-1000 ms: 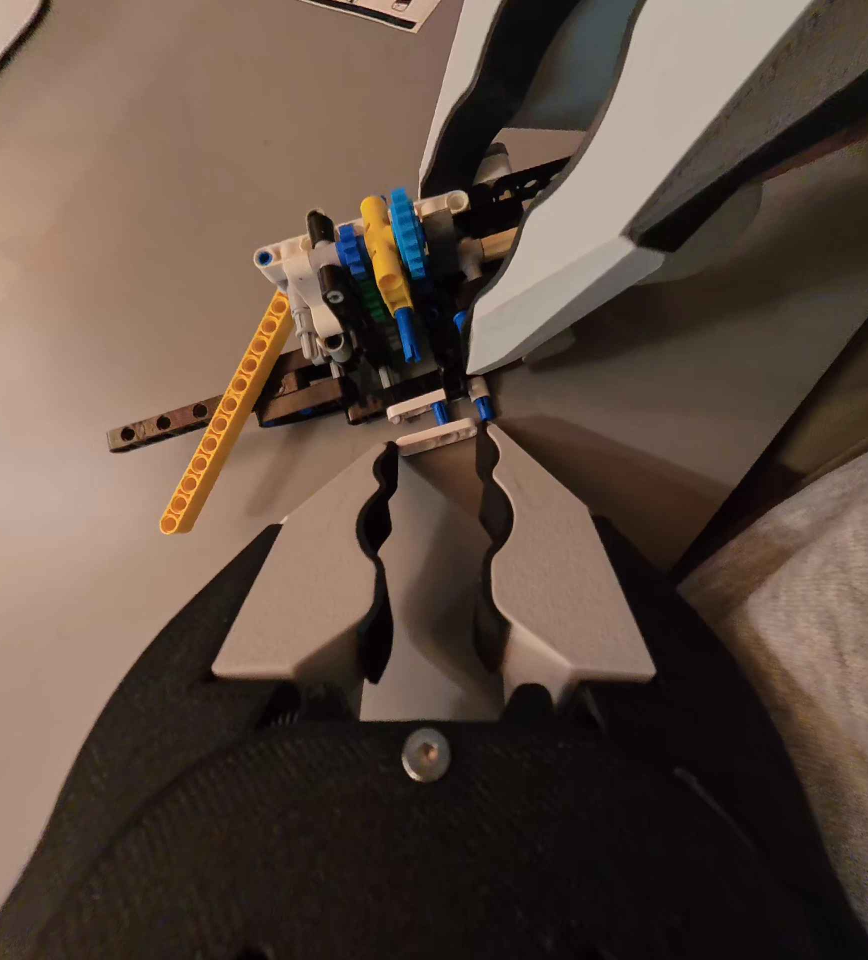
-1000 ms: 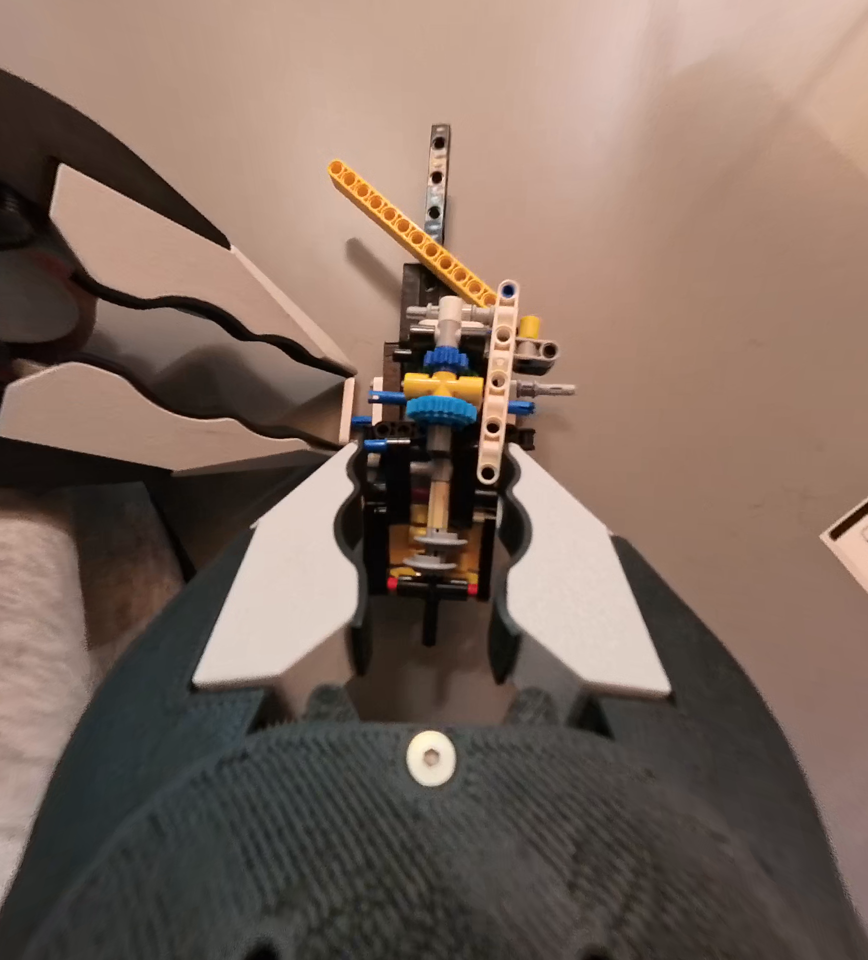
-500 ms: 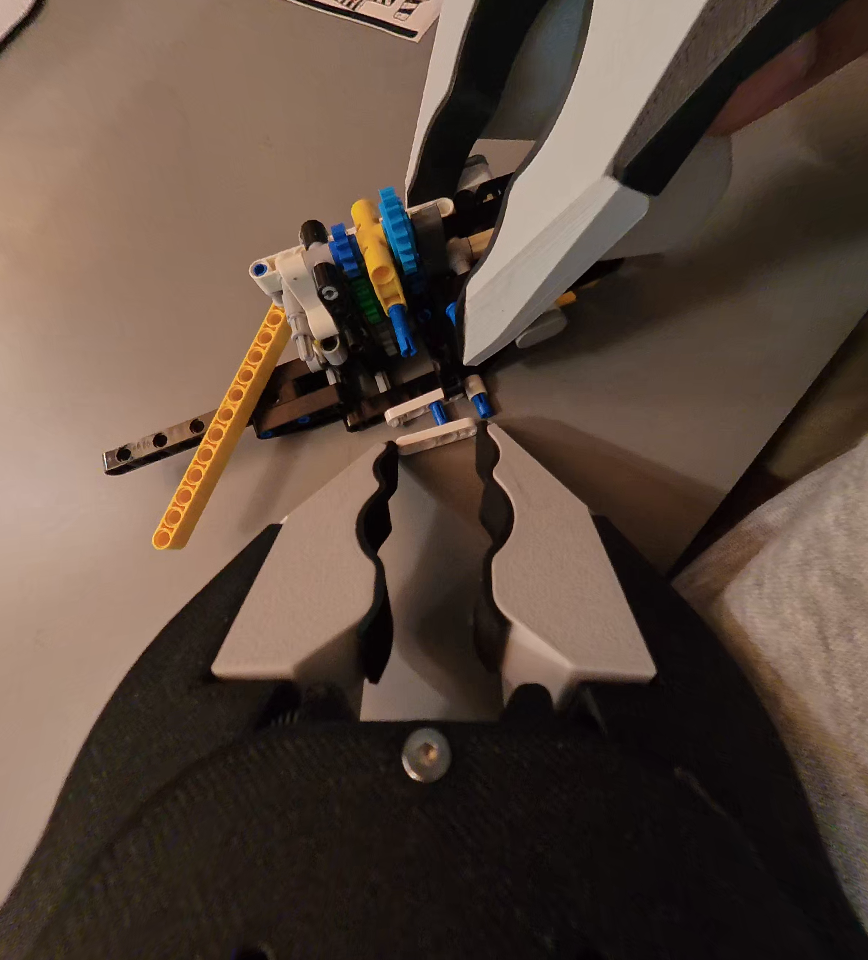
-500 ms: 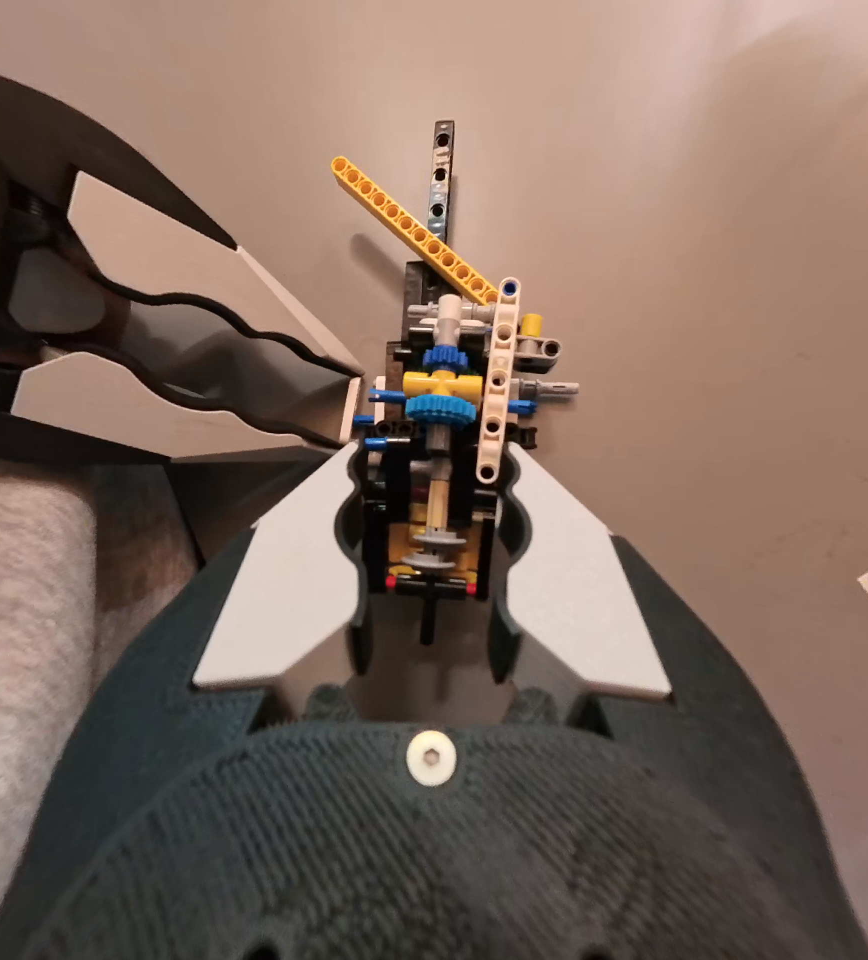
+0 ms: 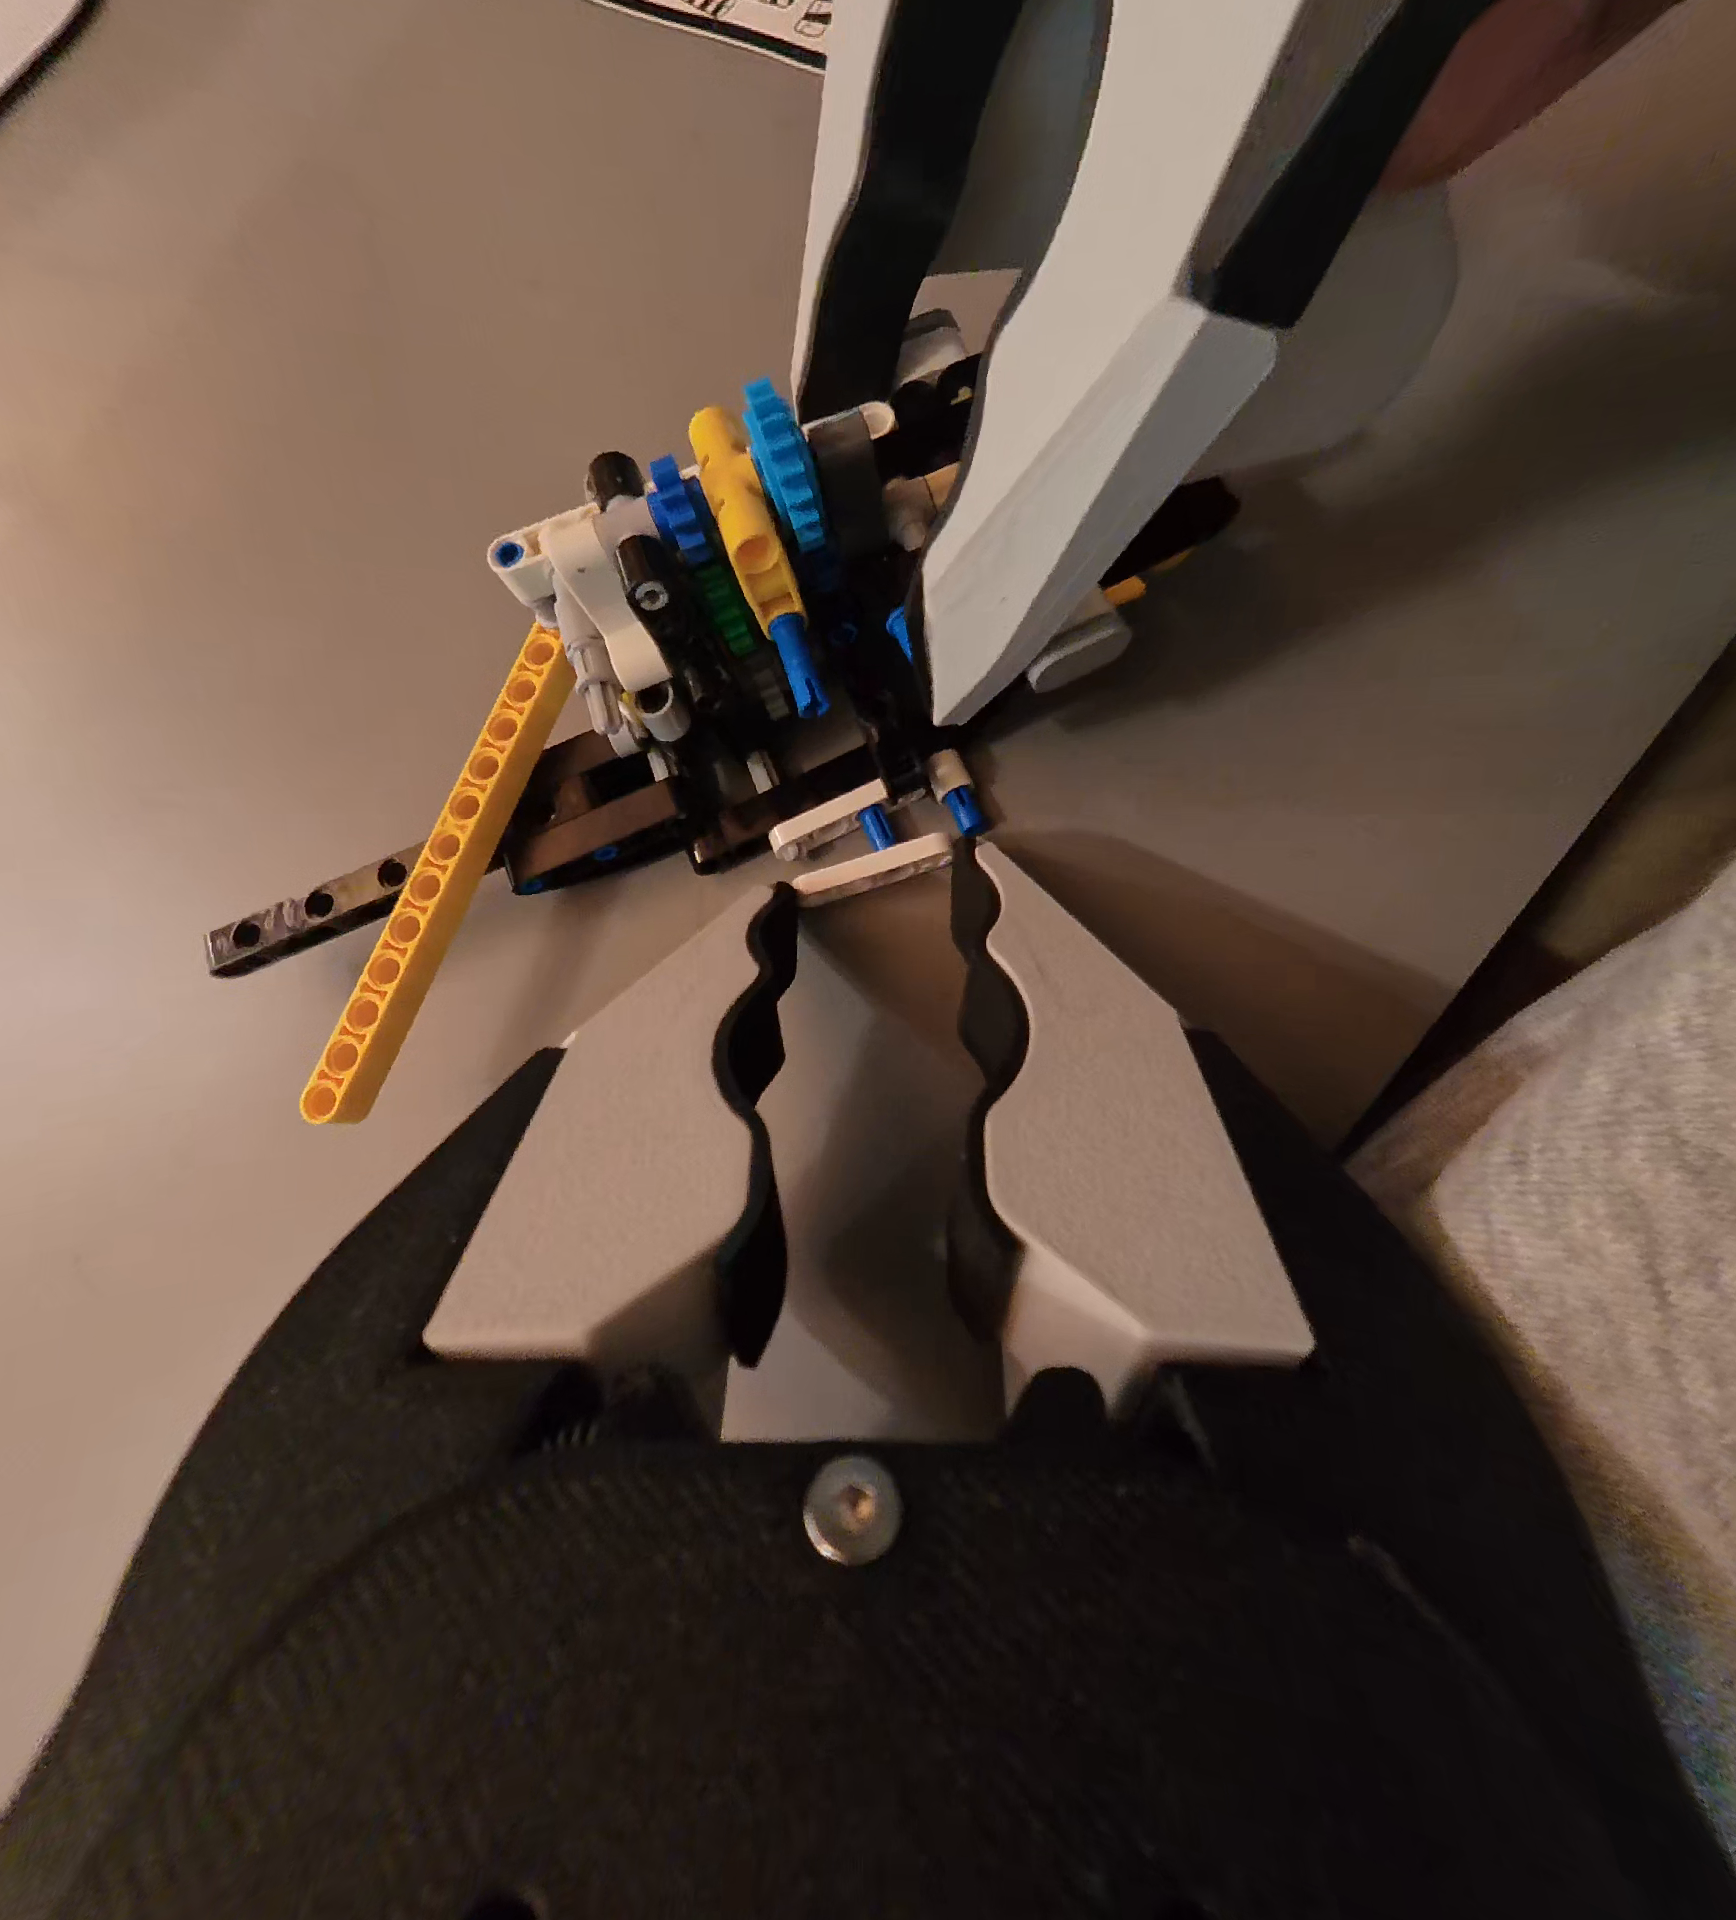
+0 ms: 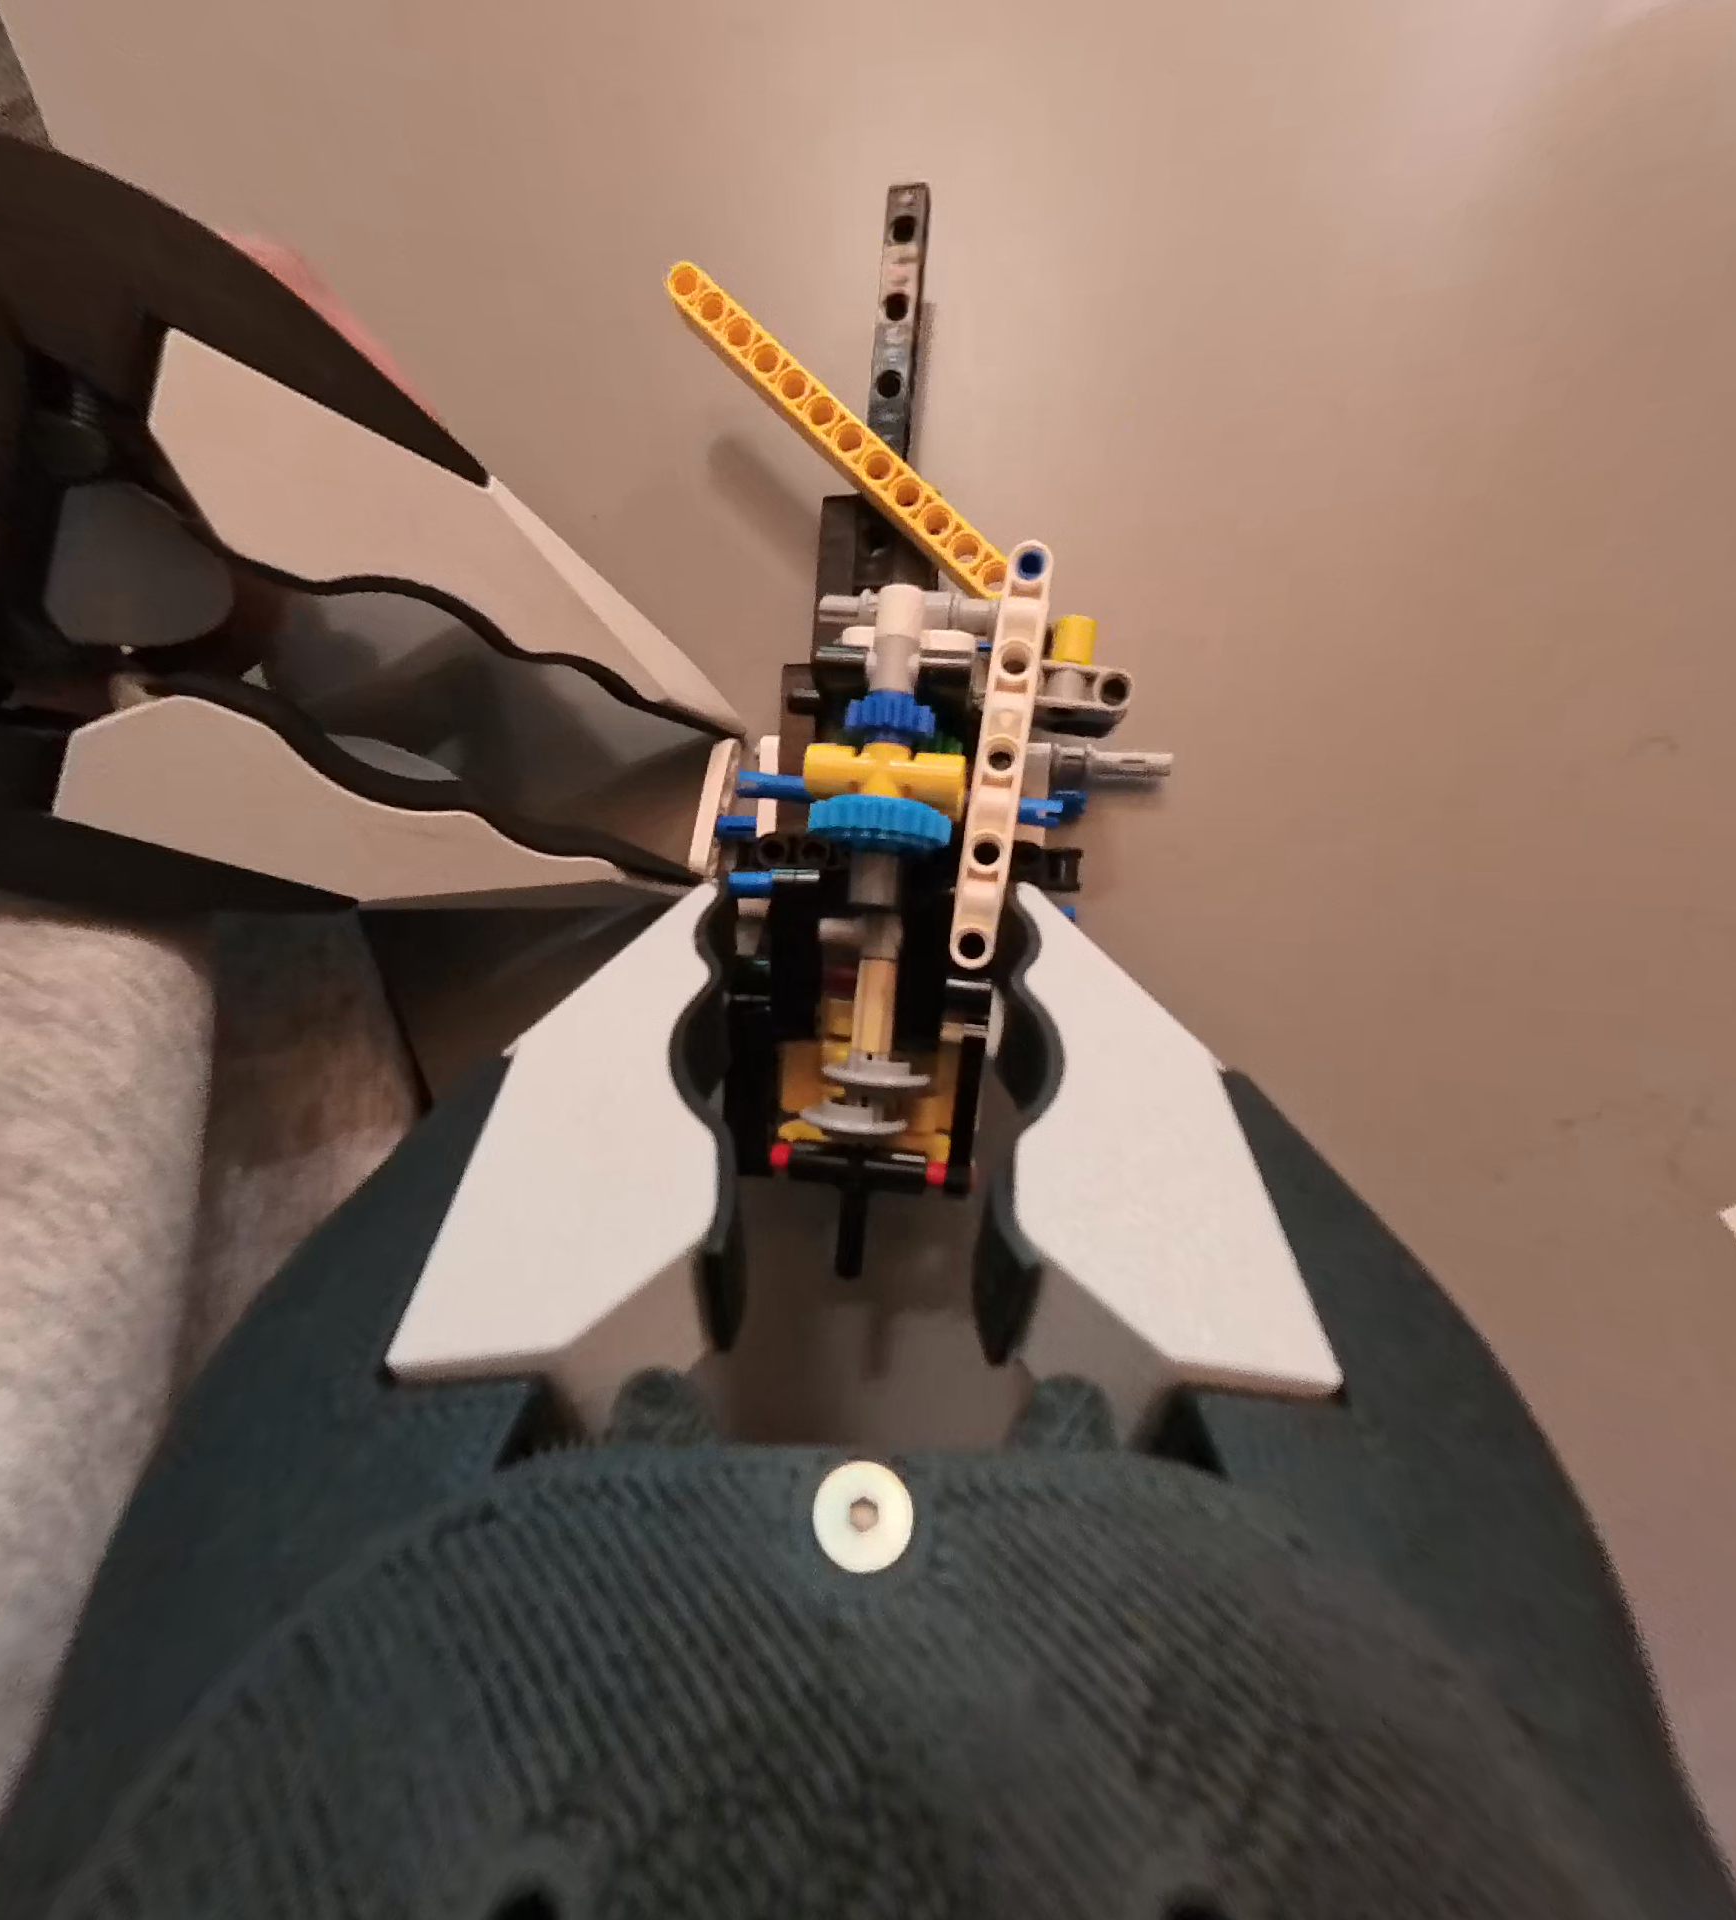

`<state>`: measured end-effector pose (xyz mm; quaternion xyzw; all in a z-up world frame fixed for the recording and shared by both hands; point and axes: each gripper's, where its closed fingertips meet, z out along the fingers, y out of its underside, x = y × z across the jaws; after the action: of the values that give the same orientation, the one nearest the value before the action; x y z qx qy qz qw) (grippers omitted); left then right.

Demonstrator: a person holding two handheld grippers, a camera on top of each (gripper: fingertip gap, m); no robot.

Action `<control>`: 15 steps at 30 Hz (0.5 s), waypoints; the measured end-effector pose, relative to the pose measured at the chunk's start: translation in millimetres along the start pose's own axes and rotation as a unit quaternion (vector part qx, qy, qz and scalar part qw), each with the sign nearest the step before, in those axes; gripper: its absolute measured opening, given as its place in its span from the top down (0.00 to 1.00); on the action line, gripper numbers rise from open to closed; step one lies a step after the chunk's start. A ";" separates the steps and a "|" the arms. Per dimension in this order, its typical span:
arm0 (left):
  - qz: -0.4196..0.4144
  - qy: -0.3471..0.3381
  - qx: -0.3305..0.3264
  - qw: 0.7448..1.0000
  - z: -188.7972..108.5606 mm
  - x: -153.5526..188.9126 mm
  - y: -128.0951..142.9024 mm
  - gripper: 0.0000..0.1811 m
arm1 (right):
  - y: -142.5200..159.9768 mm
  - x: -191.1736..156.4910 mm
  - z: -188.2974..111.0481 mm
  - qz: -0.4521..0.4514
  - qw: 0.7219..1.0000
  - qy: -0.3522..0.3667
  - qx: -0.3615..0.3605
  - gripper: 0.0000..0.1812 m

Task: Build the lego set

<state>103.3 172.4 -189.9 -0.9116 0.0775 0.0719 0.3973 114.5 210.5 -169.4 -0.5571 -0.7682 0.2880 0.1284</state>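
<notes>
Grey table (image 6: 1363, 416), right hand-held gripper (image 6: 859, 914) clamping lego assembly (image 6: 874, 831)

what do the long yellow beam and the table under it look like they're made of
Yellow beam: most likely hard moulded plastic, smooth with a slight gloss; its even colour and neat row of round holes suggest that.
Table: a smooth grey-beige top with a soft matte sheen, perhaps laminate or painted board; no grain shows, so this stays uncertain.
</notes>
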 end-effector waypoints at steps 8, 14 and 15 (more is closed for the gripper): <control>-0.011 0.008 0.000 1.000 1.6 2.7 -1.8 0.83 | -0.7 0.8 0.5 -0.007 1.000 -0.003 0.004 0.73; -0.031 0.017 -0.001 0.999 0.4 4.0 -1.1 0.78 | -2.4 1.1 1.1 -0.018 1.000 -0.002 0.018 0.72; -0.027 0.021 0.000 0.999 -1.9 4.6 -0.2 0.78 | -2.5 1.8 0.8 -0.019 1.000 -0.002 0.023 0.72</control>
<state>108.0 170.8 -189.4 -0.9148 0.0608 0.0422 0.3970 111.5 211.4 -168.9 -0.5386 -0.7720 0.3047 0.1452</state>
